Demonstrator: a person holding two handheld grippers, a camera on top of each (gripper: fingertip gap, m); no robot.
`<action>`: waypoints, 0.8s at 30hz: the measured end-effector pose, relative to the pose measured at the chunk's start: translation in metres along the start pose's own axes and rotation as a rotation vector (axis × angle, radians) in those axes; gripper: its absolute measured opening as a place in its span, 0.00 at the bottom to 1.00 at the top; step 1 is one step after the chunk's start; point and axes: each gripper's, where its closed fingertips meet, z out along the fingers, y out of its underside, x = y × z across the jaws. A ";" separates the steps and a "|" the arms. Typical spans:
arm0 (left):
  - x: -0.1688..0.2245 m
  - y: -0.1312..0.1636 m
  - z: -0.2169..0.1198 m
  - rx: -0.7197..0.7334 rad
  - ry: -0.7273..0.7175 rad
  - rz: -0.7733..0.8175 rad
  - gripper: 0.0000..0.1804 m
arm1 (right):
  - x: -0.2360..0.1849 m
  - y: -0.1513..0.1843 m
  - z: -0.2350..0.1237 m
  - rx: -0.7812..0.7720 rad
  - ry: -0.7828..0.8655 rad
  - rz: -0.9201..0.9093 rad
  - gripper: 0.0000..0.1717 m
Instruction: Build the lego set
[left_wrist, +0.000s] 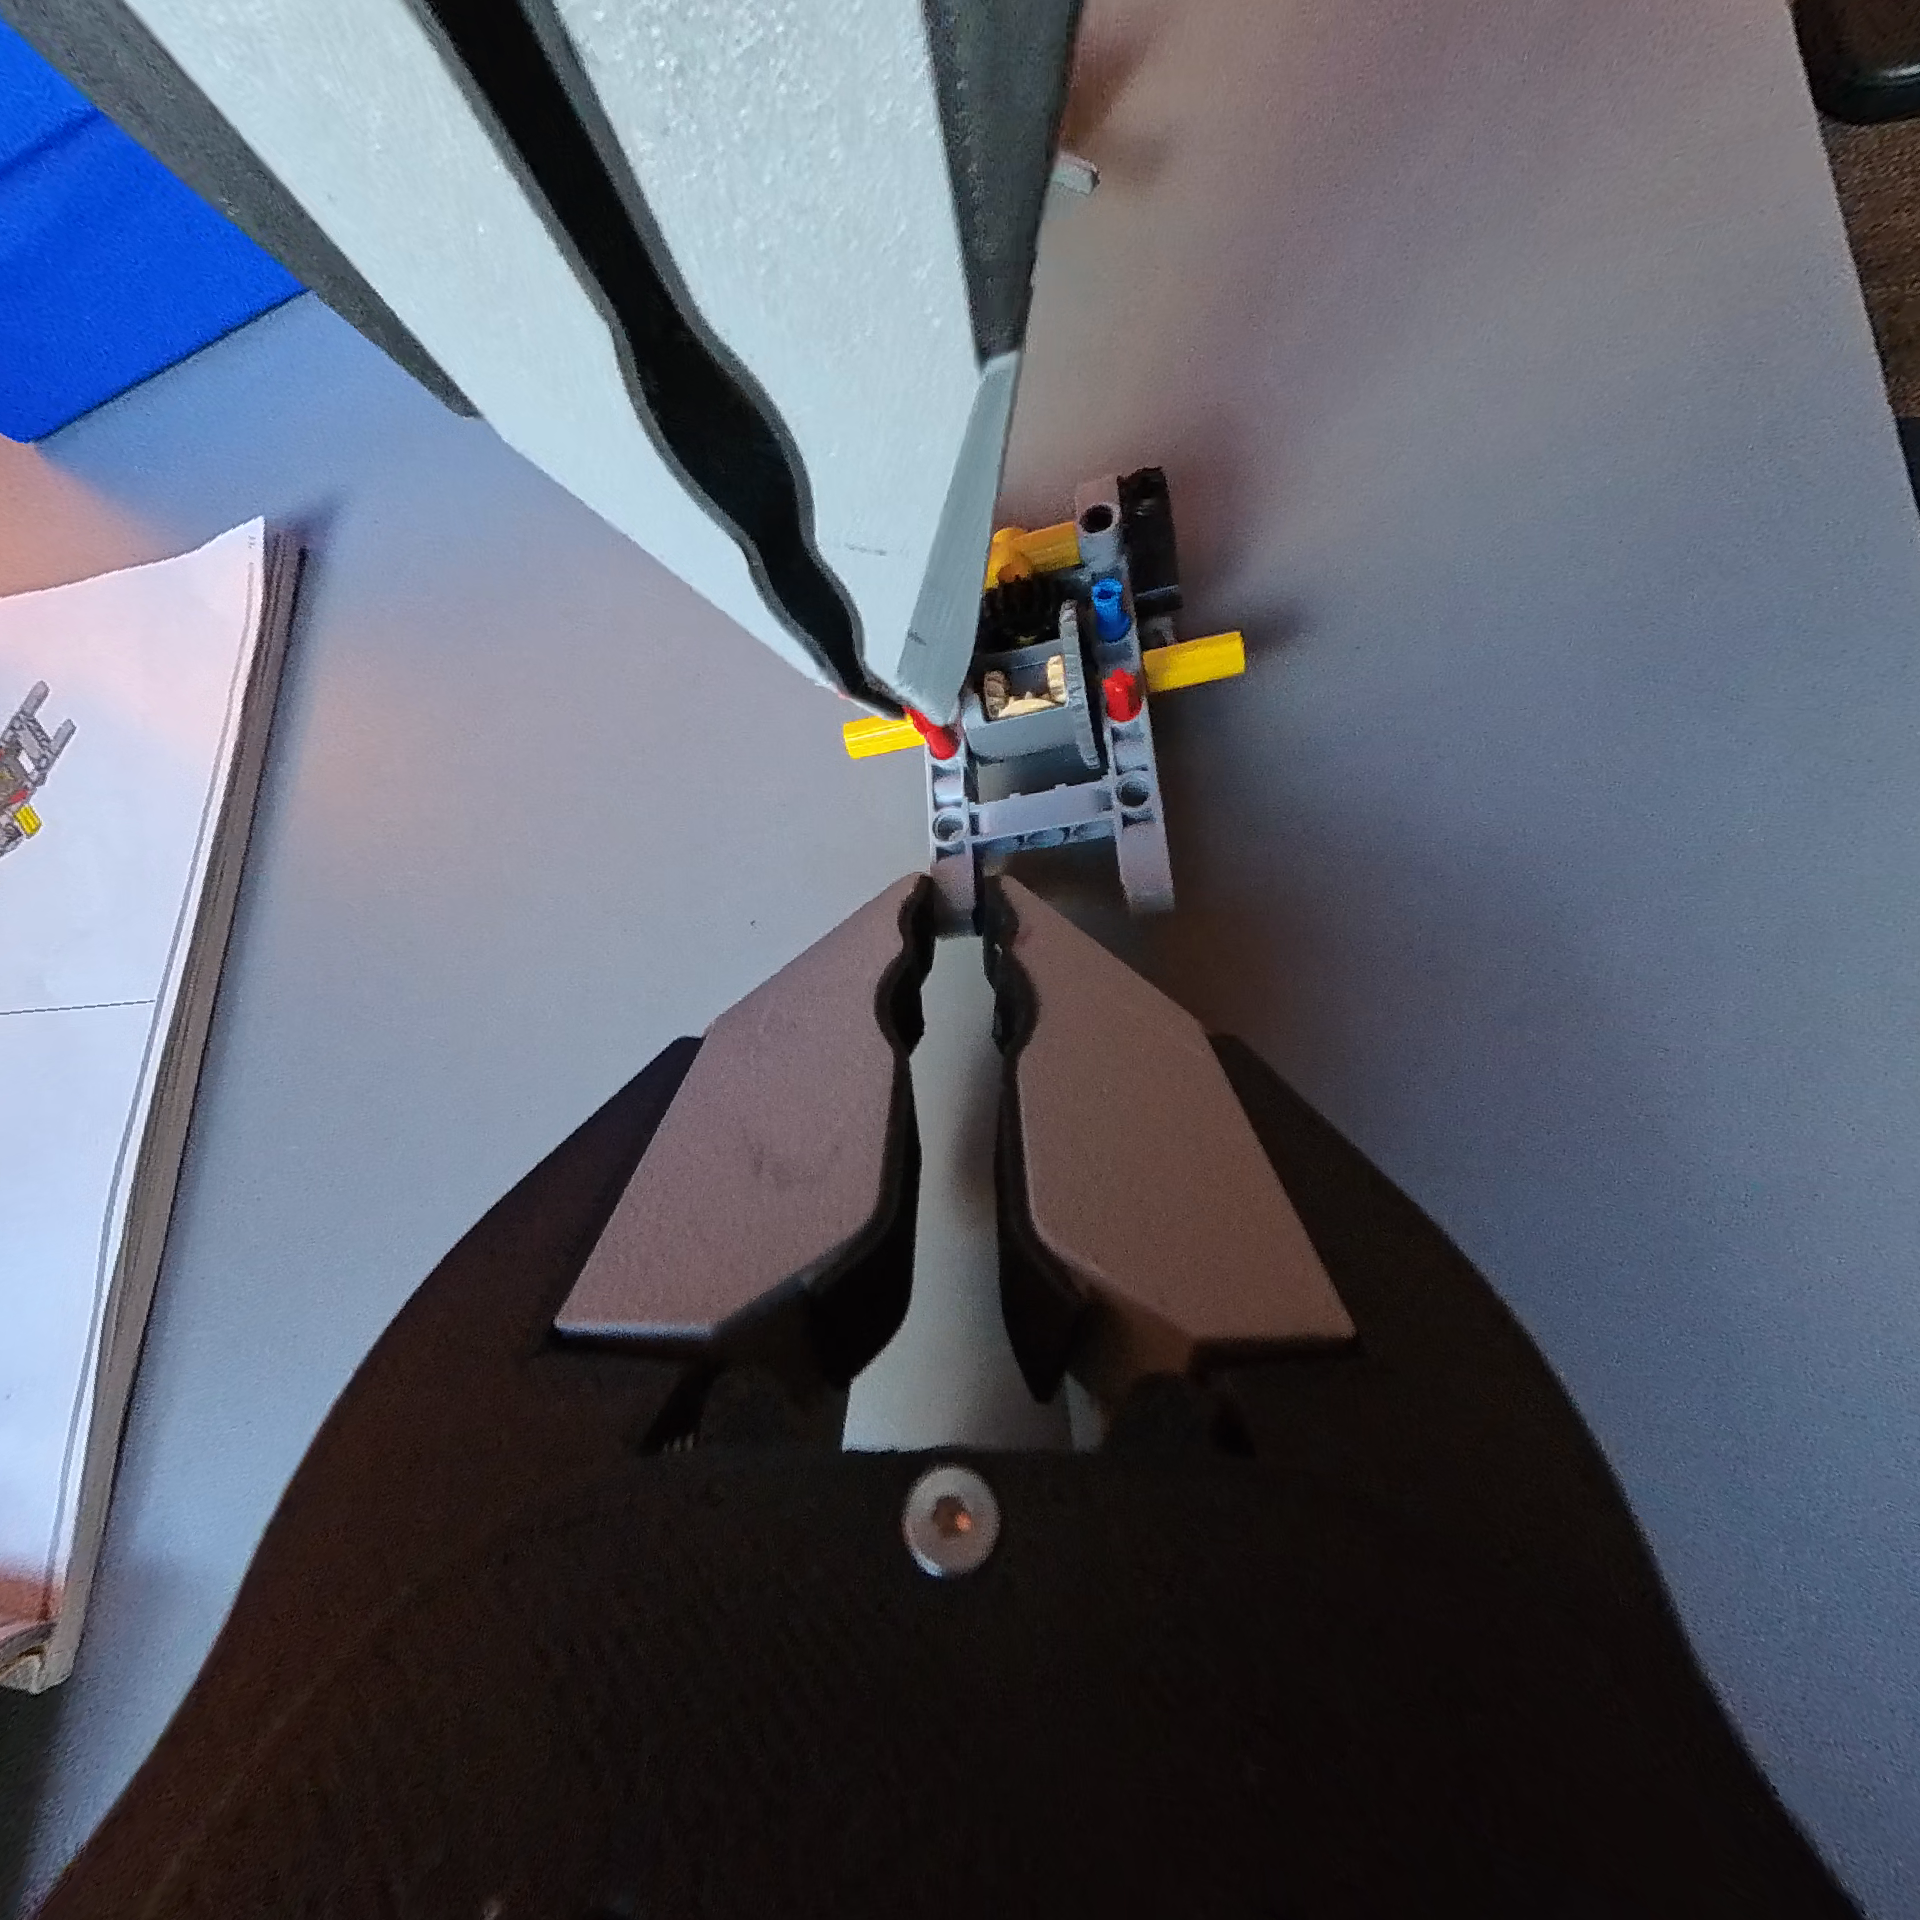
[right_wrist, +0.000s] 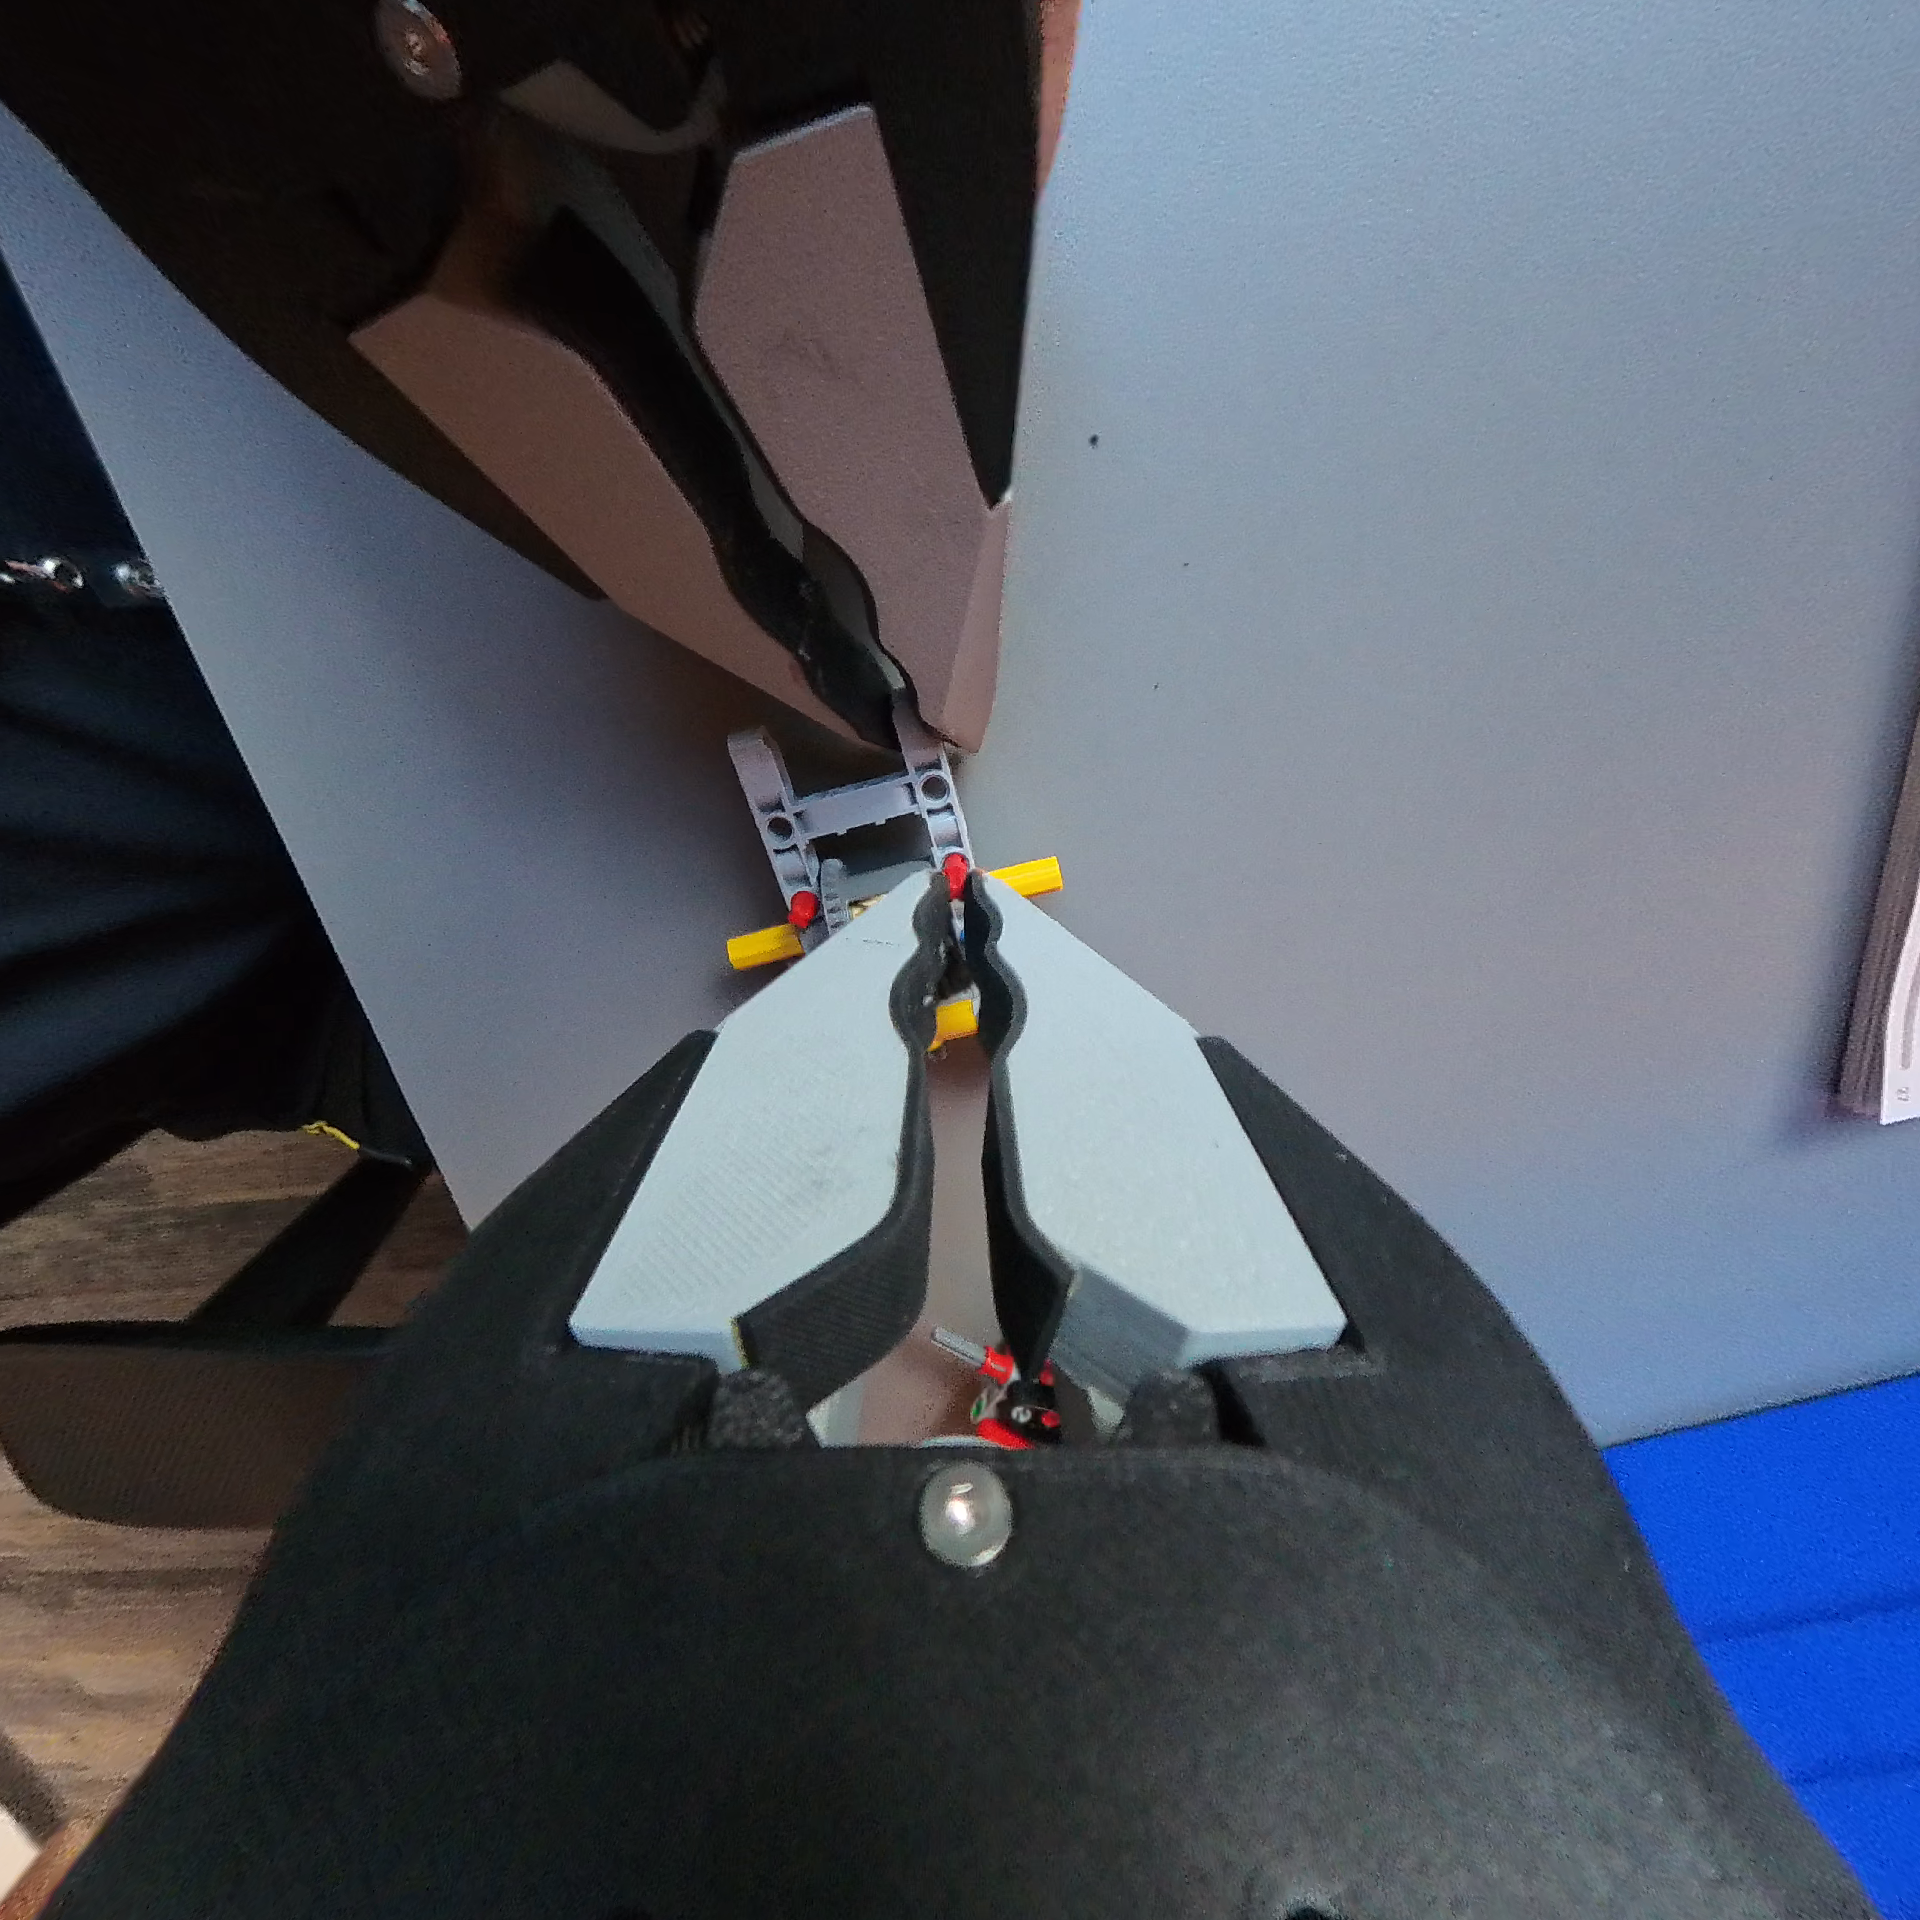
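- Left claw (left_wrist: 958, 914) is clamped on the grey brick frame's (left_wrist: 1049, 810) 6 o'clock leg, on the table (left_wrist: 1455, 935).
- Right claw (right_wrist: 954, 896) pinches a red pin (right_wrist: 954, 871) at the frame's 9 o'clock side, beside a yellow axle (left_wrist: 878, 736).

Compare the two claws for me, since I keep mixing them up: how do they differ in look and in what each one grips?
The left claw has brown fingers; the right claw has pale grey fingers. The left claw pinches a curved grey beam end of the brick model; the right claw closes on a small red pin further along that same side. Their tips point toward each other from opposite ends. Both have black wavy pads and meet over the grey table.
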 end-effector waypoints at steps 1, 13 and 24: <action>0.000 0.000 0.000 -0.002 -0.009 0.007 0.03 | 0.000 0.000 0.000 0.004 -0.011 0.014 0.00; 0.002 -0.002 0.001 -0.007 0.018 -0.030 0.03 | -0.003 0.003 0.010 0.034 -0.091 0.057 0.00; -0.011 -0.002 -0.003 0.027 -0.026 -0.084 0.03 | 0.024 -0.010 -0.069 0.641 -0.077 0.390 0.08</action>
